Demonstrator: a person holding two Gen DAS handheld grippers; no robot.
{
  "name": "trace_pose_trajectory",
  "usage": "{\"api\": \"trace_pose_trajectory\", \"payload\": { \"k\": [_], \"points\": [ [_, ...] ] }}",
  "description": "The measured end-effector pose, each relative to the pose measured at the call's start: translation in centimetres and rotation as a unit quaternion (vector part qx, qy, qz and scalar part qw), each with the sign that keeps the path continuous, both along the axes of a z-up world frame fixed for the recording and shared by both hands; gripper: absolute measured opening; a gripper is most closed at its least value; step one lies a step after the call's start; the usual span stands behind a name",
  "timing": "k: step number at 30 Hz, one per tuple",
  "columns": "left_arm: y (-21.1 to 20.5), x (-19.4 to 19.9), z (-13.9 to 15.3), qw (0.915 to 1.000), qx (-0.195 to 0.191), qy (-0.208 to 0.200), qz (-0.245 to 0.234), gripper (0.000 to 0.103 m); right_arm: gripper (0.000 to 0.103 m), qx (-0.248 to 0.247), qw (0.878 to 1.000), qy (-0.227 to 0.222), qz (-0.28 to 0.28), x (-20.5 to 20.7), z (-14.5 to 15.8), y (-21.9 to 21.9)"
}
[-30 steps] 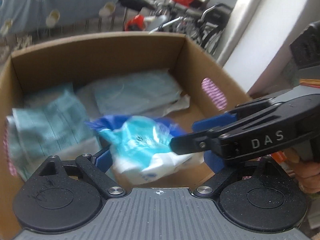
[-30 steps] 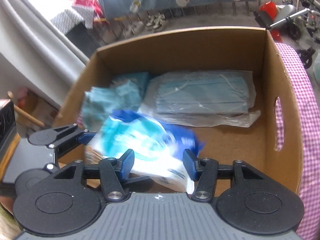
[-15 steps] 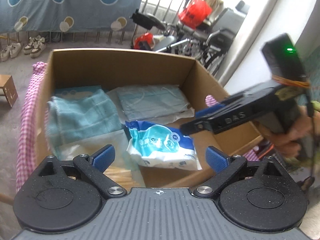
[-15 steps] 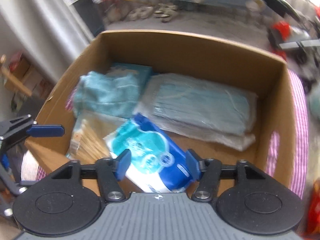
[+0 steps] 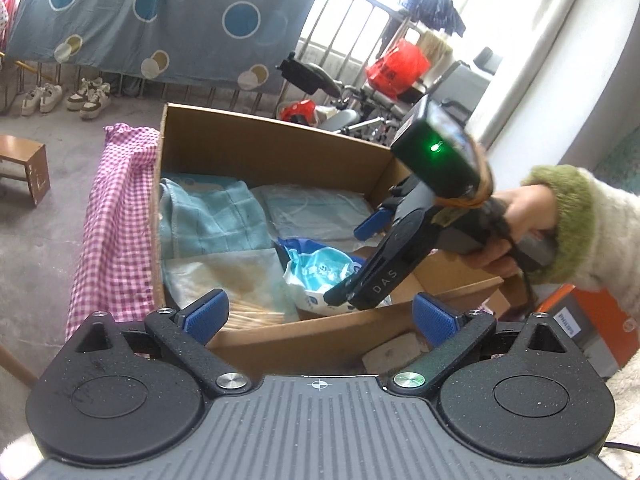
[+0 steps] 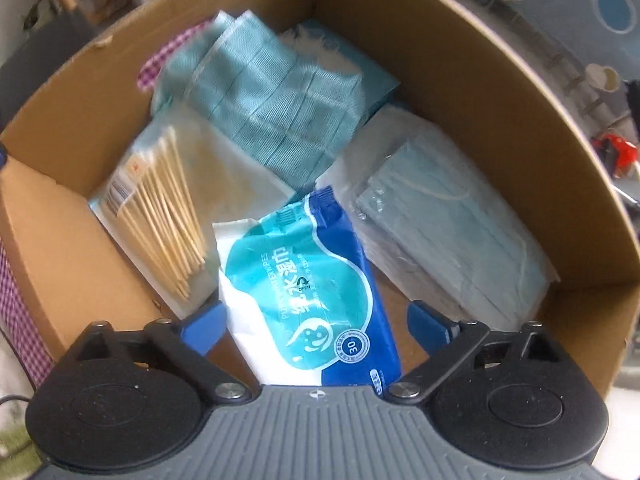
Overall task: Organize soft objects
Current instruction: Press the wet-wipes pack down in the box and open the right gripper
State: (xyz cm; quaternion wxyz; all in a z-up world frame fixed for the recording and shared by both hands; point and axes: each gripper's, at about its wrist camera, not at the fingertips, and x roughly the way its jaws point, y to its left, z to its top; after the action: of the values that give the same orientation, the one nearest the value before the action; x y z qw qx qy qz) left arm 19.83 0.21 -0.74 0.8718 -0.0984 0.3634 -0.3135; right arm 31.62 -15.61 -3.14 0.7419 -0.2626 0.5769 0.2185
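Box: a brown cardboard box [image 6: 500, 92] with soft things lying inside it.
Wet wipes pack: the blue and white wet wipes pack [image 6: 308, 292] lies on the box floor, near the front wall. It sits between the swab bag and the mask pack.
Swab bag: a clear bag of cotton swabs [image 6: 160, 204] lies on the left side of the box, just beside the wipes.
Cloth: a folded teal cloth [image 6: 276, 112] lies at the back, partly on top of the swab bag.
Mask pack: a clear pack of blue face masks [image 6: 452, 232] lies on the right side.
Right gripper: the right gripper [image 6: 316, 324] points down into the box. Its jaws have just been opening and now stand wide. The wipes pack is between them, but the blue pads do not press on it.
Left gripper: the left gripper [image 5: 320, 316] is wide open with nothing in it. It is at the near edge of the box.
Hand: a hand [image 5: 516, 232] in a fuzzy green and white sleeve [image 5: 576, 224] holds the right gripper.
Checked cloth: a pink checked cloth [image 5: 116, 216] lies under the box.
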Motion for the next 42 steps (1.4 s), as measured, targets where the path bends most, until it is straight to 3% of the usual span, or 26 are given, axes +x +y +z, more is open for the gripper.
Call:
{"api": "trace_pose_trajectory", "payload": {
  "k": [3,5,9,12,15,18,20,21,23,25,27,30,34,38,42],
  "points": [
    [0.8,-0.2,-0.2,0.9999,-0.011,-0.002,0.003,0.099,0.099,-0.006,0.999,0.031,0.021,0.9,-0.5,-0.2],
    [1.2,-0.2,-0.3,0.9998,-0.017,-0.001,0.006,0.099,0.098,-0.028,0.998,0.029,0.057,0.9,-0.6,0.0],
    [2.2,-0.4,-0.4,0.9995,-0.029,-0.002,0.008,0.099,0.096,-0.085,0.986,-0.006,0.141,0.1,-0.6,1.0],
    [2.7,-0.4,-0.7,0.9992,-0.039,-0.002,0.012,0.099,0.096,-0.116,0.971,-0.050,0.204,-1.1,-0.3,1.4],
    [2.9,-0.4,-0.8,0.9988,-0.046,-0.003,0.014,0.099,0.096,-0.125,0.965,-0.080,0.217,-2.4,0.5,1.6],
    [3.0,-0.7,-0.7,0.9987,-0.049,-0.007,0.011,0.099,0.098,-0.072,0.985,-0.074,0.136,-2.4,2.5,0.3],
    [3.0,-0.9,-0.7,0.9987,-0.051,-0.008,0.006,0.099,0.100,-0.010,0.998,-0.050,0.025,-1.3,4.0,-1.7],
    [3.1,-1.0,-0.7,0.9986,-0.052,-0.009,0.003,0.099,0.100,0.018,0.999,-0.032,-0.038,-0.6,4.4,-2.9],
    [3.1,-1.1,-0.7,0.9987,-0.051,-0.010,0.001,0.099,0.100,0.079,0.980,0.019,-0.179,1.1,4.5,-5.5],
    [3.1,-1.3,-0.6,0.9987,-0.050,-0.011,-0.001,0.099,0.099,0.135,0.946,0.070,-0.288,2.0,3.7,-8.3],
    [2.9,-1.4,-0.5,0.9986,-0.051,-0.011,-0.003,0.099,0.099,0.166,0.915,0.095,-0.356,1.7,2.3,-10.3],
    [2.2,-1.5,0.0,0.9983,-0.051,-0.023,-0.016,0.099,0.099,0.155,0.902,0.091,-0.392,1.6,1.2,-11.7],
    [-0.1,0.1,0.5,0.9977,-0.040,-0.032,-0.045,0.097,0.098,0.180,0.886,0.106,-0.413,1.5,-0.1,-12.6],
    [-3.6,2.6,0.2,0.9969,0.005,-0.027,-0.074,0.092,0.090,0.190,0.885,0.116,-0.408,1.8,-1.4,-13.3],
    [-6.8,6.0,-0.7,0.9932,0.038,0.031,-0.106,0.080,0.079,0.216,0.878,0.128,-0.407,1.9,-2.0,-14.8]
  ]
}}
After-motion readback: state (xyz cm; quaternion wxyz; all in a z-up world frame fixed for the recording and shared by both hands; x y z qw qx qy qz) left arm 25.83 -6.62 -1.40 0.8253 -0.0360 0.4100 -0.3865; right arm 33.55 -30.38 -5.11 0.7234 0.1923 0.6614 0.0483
